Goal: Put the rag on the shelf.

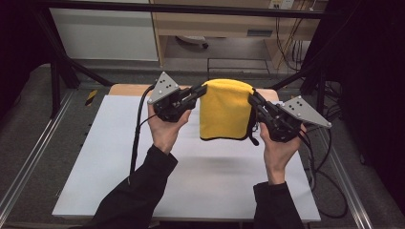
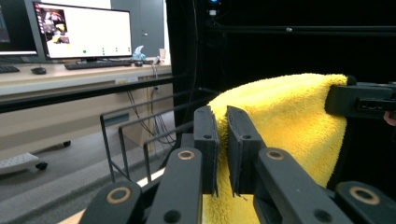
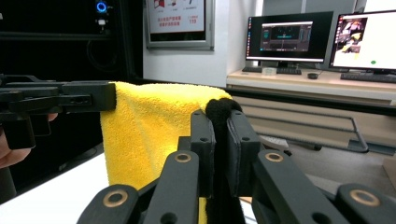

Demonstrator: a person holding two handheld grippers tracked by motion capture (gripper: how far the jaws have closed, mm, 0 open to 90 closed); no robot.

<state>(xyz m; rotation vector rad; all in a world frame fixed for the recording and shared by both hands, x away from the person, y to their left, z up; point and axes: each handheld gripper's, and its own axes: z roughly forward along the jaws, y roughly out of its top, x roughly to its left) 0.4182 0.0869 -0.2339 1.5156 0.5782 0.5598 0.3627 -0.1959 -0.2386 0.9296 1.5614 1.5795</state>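
A yellow towel point(image 1: 225, 110) with a black edge hangs folded in the air above the white table top point(image 1: 200, 181), stretched between both grippers. My left gripper point(image 1: 202, 89) is shut on the towel's upper left corner, and its jaws pinch the yellow cloth point(image 2: 280, 116) in the left gripper view, where the gripper point(image 2: 222, 122) points at it. My right gripper point(image 1: 251, 99) is shut on the upper right corner. In the right gripper view that gripper point(image 3: 220, 122) clamps the black edge point(image 3: 219, 107), with the yellow towel point(image 3: 149, 130) hanging to the left.
The white table top has a wooden strip point(image 1: 129, 89) at its far edge. Cables point(image 1: 138, 129) trail from both grippers. A black frame point(image 1: 305, 71) stands around the table, and a desk with monitors point(image 3: 317, 35) lies beyond it.
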